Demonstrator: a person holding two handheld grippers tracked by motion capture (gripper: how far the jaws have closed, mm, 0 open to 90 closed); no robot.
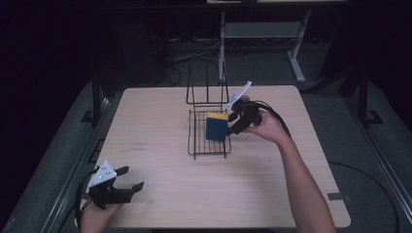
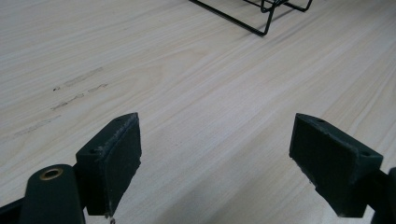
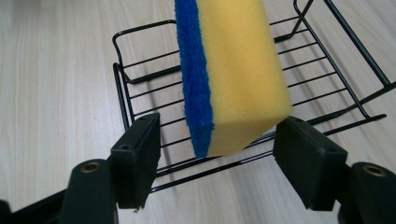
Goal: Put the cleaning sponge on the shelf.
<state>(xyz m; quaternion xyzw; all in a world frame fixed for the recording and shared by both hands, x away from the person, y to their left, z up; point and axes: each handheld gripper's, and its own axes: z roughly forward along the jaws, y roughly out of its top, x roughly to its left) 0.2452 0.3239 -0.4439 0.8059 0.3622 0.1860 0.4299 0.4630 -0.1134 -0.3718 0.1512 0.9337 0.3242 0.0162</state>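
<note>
A dark room with cables on the floor surrounds a pale wooden bench point(image 1: 160, 121) that fills the middle of the high view. At the lower left of that frame the left gripper point(image 1: 127, 180) rests near the bench's front edge, its jaws wide apart with nothing between them; in the left gripper view they frame bare wood. Toward the centre sits one black wire rack point(image 1: 197, 145) with a tall back frame rising at its far side. In it stands one sponge point(image 1: 216, 127), yellow foam with a blue scouring face, on edge with its long axis roughly upright. Just right of it, the right gripper point(image 1: 232, 124) points leftward at the sponge. In the right gripper view the sponge point(image 3: 233, 74) rises straight ahead between the jaws, which stand apart on either side and appear clear of it: judging by that, the sponge looks released into the rack. The right hand is far nearer; the left is well apart.
</note>
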